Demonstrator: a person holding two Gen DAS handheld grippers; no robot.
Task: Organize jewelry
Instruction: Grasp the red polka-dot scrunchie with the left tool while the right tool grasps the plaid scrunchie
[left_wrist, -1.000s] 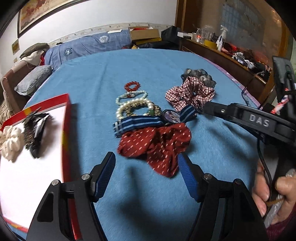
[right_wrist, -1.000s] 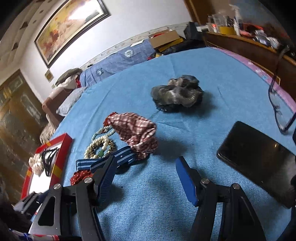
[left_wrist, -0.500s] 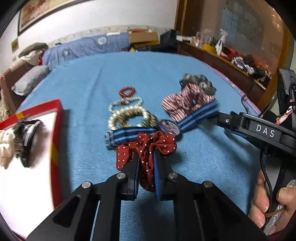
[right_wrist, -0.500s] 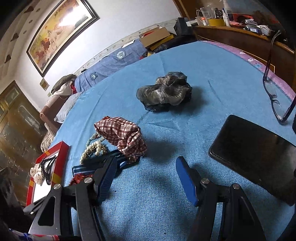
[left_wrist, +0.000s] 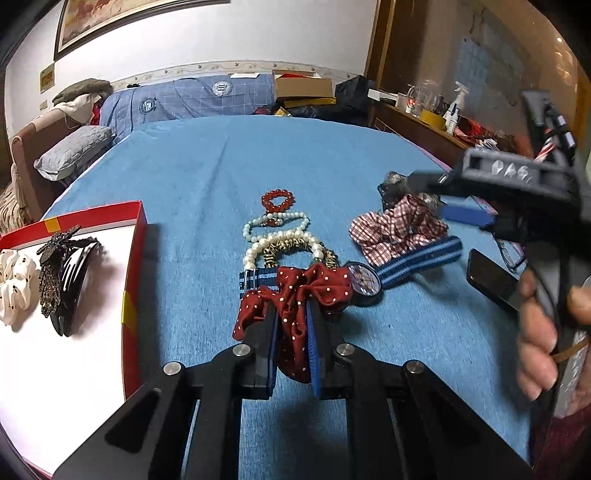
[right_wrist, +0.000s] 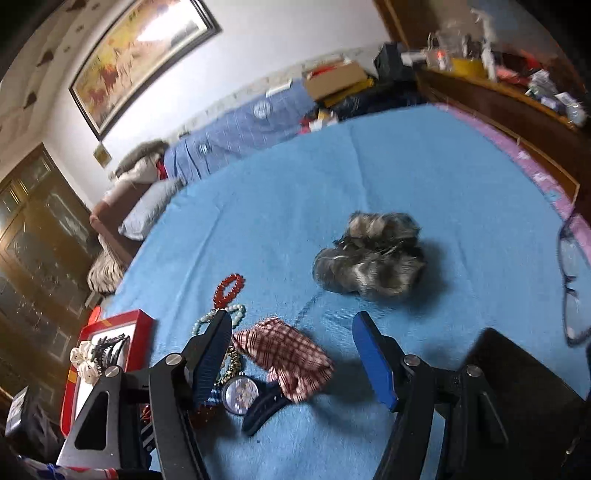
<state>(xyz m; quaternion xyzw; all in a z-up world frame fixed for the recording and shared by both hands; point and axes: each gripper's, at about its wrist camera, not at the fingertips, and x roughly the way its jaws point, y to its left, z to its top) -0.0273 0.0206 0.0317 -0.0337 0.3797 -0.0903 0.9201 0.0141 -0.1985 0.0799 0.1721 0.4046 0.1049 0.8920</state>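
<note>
My left gripper (left_wrist: 292, 314) is shut on a red polka-dot scrunchie (left_wrist: 295, 291) and holds it just above the blue cloth. Behind it lie a watch with a striped blue strap (left_wrist: 364, 278), pearl bracelets (left_wrist: 280, 236), a red bead bracelet (left_wrist: 277, 199) and a plaid scrunchie (left_wrist: 397, 229). My right gripper (right_wrist: 295, 350) is open and hovers over the plaid scrunchie (right_wrist: 291, 356), with the watch (right_wrist: 240, 395) below it. A grey scrunchie (right_wrist: 369, 258) lies farther off. The red-rimmed box (left_wrist: 131, 258) at the left holds a white scrunchie (left_wrist: 13, 284) and a black hair clip (left_wrist: 62, 280).
A black phone (right_wrist: 517, 373) and glasses (right_wrist: 572, 280) lie on the cloth at the right. A wooden sideboard (left_wrist: 424, 125) with bottles runs along the far right. A sofa with pillows (left_wrist: 70, 151) stands beyond the table's far left edge.
My left gripper closed on the red polka-dot scrunchie and lifted it slightly. My right gripper, still open, moved up and left over the plaid scrunchie.
</note>
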